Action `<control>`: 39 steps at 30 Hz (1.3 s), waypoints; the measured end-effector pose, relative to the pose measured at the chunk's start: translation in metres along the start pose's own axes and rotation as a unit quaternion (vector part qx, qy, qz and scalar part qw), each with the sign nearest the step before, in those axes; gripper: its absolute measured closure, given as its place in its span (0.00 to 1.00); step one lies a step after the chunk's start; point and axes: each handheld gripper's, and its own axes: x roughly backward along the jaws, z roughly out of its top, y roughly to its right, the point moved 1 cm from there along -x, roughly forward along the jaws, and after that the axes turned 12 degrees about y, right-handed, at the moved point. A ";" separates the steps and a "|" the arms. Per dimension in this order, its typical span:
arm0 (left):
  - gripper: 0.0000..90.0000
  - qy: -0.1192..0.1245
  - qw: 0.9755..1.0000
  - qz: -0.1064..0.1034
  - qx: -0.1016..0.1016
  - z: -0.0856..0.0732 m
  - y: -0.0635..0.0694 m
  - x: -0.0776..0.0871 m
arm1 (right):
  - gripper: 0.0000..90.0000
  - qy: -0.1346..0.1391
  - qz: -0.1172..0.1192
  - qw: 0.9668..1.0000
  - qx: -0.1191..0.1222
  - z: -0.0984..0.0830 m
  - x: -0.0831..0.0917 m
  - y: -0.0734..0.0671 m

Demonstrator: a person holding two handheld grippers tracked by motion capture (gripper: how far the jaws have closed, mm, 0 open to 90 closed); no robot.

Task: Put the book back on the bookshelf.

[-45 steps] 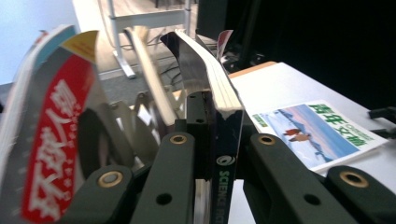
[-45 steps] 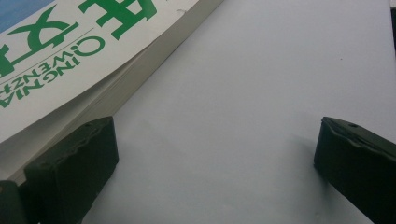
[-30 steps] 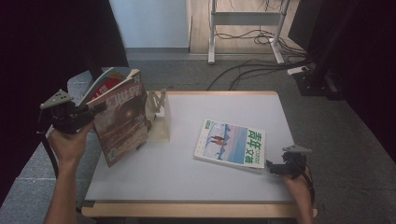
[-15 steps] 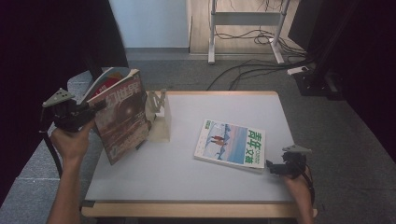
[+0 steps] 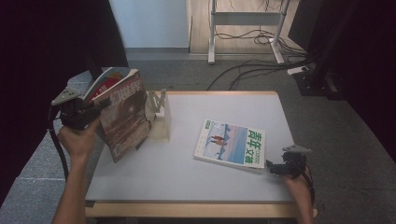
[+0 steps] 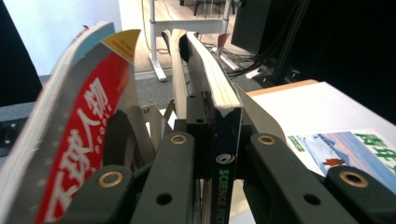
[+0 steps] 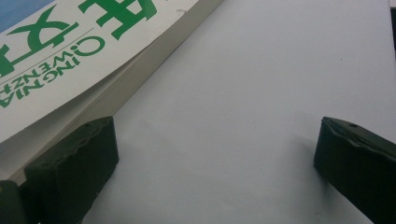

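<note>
Gripping a dark book (image 5: 125, 119) by its spine, the left gripper (image 5: 95, 108) holds it tilted in the air above the counter's (image 5: 187, 177) left edge, cover facing the camera in the high view. In the left gripper view the jaws are clamped tight on that spine (image 6: 226, 154), which bears the words "SCIENCE FICTION" in part; the pages fan upward beyond them. A red magazine (image 6: 79, 135) curves up just to the left of the gripped book there, and in the high view it shows behind the book's top edge. A pale stand (image 5: 159, 116) sits on the counter just beside the held book, near the far left corner.

Toward the near right part of the counter, a book with green lettering (image 5: 231, 143) lies flat. The right gripper (image 5: 275, 168) rests at the counter's near right corner, jaws spread wide with nothing between them, one jaw right next to that book's corner (image 7: 93, 79).
</note>
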 end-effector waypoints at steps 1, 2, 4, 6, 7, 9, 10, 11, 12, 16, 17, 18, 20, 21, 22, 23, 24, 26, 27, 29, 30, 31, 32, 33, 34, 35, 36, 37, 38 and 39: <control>0.93 0.000 1.000 0.001 -0.002 -0.002 0.001 -0.002 | 0.00 0.000 0.000 1.000 0.000 0.000 0.000 0.000; 0.93 0.005 1.000 0.001 -0.003 -0.003 0.003 -0.003 | 0.00 0.000 0.000 1.000 0.000 0.000 0.000 0.000; 0.93 0.012 1.000 0.002 -0.002 -0.005 0.005 -0.004 | 0.00 0.000 0.000 1.000 0.000 0.000 0.000 0.000; 0.93 0.021 1.000 0.003 -0.005 -0.007 0.007 -0.005 | 0.00 0.000 0.000 1.000 0.000 0.000 0.000 0.000; 0.93 0.022 1.000 0.001 -0.006 -0.008 0.009 -0.005 | 0.00 0.000 0.000 1.000 0.000 0.000 0.000 0.000; 0.93 0.018 1.000 -0.004 -0.011 -0.008 0.011 -0.005 | 0.00 0.000 0.000 1.000 0.000 0.000 0.000 0.000; 0.93 0.009 1.000 -0.007 -0.013 -0.007 0.011 -0.005 | 0.00 0.000 0.000 1.000 0.000 0.000 0.000 0.000; 0.93 -0.010 1.000 -0.011 -0.015 -0.008 0.012 -0.007 | 0.00 0.000 0.000 1.000 0.000 0.000 0.000 0.000; 0.93 -0.017 1.000 -0.010 -0.024 -0.010 0.013 -0.008 | 0.00 0.000 0.000 1.000 0.000 0.000 0.000 0.000; 0.93 -0.022 0.999 -0.015 -0.021 -0.012 0.012 -0.002 | 0.00 0.001 0.000 1.000 0.000 0.000 0.000 0.000; 0.93 -0.026 0.999 -0.014 -0.019 -0.012 0.011 -0.001 | 0.00 0.001 0.000 1.000 -0.001 0.000 0.000 0.000; 0.93 -0.031 0.999 -0.015 -0.018 -0.012 0.011 0.001 | 0.00 0.001 0.000 1.000 0.000 0.000 0.000 0.000; 0.92 -0.041 0.999 -0.016 -0.021 -0.012 0.010 0.005 | 0.00 0.001 0.000 1.000 -0.001 0.000 0.000 0.000; 0.92 -0.046 0.999 -0.016 -0.023 -0.012 0.010 0.006 | 0.00 0.001 0.000 1.000 0.000 0.000 0.000 0.000; 0.92 -0.051 0.998 -0.018 -0.022 -0.012 0.009 0.007 | 0.00 0.001 0.000 1.000 0.000 0.000 0.000 0.000; 0.92 -0.058 0.998 -0.019 -0.022 -0.012 0.009 0.009 | 0.00 0.001 0.000 1.000 0.000 0.000 0.000 0.000; 0.91 -0.062 0.998 -0.017 -0.024 -0.012 0.009 0.010 | 0.00 0.001 0.000 1.000 -0.001 0.000 0.000 0.000; 0.91 -0.079 0.996 -0.018 -0.027 -0.011 0.008 0.011 | 0.00 0.000 0.000 1.000 -0.001 0.000 0.000 0.000; 0.90 -0.090 0.995 -0.017 -0.028 -0.011 0.007 0.012 | 0.00 0.001 0.000 1.000 0.000 0.000 0.000 0.000; 0.89 -0.107 0.994 -0.019 -0.031 -0.011 0.007 0.011 | 0.00 0.001 0.000 1.000 0.000 0.000 0.000 0.000; 0.89 -0.109 0.993 -0.021 -0.030 -0.012 0.007 0.011 | 0.00 0.001 0.000 1.000 0.000 0.000 0.000 0.000; 0.89 -0.110 0.993 -0.025 -0.028 -0.012 0.007 0.011 | 0.00 0.001 0.000 1.000 0.000 0.000 0.000 0.000; 0.90 -0.113 0.993 -0.026 -0.028 -0.012 0.007 0.011 | 0.00 0.001 0.000 1.000 0.000 0.000 0.000 0.000; 0.90 -0.114 0.993 -0.026 -0.028 -0.012 0.008 0.011 | 0.00 0.001 0.000 1.000 0.000 0.000 0.000 0.000; 0.91 -0.112 0.993 -0.029 -0.020 -0.011 0.008 0.011 | 0.00 0.001 0.000 1.000 0.000 0.000 0.000 0.000; 0.93 -0.108 0.993 -0.030 -0.020 -0.011 0.008 0.011 | 0.00 0.001 0.000 1.000 -0.001 0.000 0.000 0.000; 0.93 -0.106 0.994 -0.025 -0.025 -0.010 0.009 0.012 | 0.00 0.001 0.000 1.000 0.000 0.000 0.000 0.000; 0.93 -0.102 0.994 -0.022 -0.027 -0.009 0.010 0.012 | 0.00 0.001 0.000 1.000 -0.001 0.000 0.000 0.000; 0.93 -0.098 0.995 -0.019 -0.027 -0.008 0.010 0.012 | 0.00 0.001 0.000 1.000 0.000 0.000 0.000 0.000; 0.93 -0.097 0.995 -0.016 -0.029 -0.007 0.010 0.012 | 0.00 0.001 0.000 1.000 0.000 0.000 0.000 0.000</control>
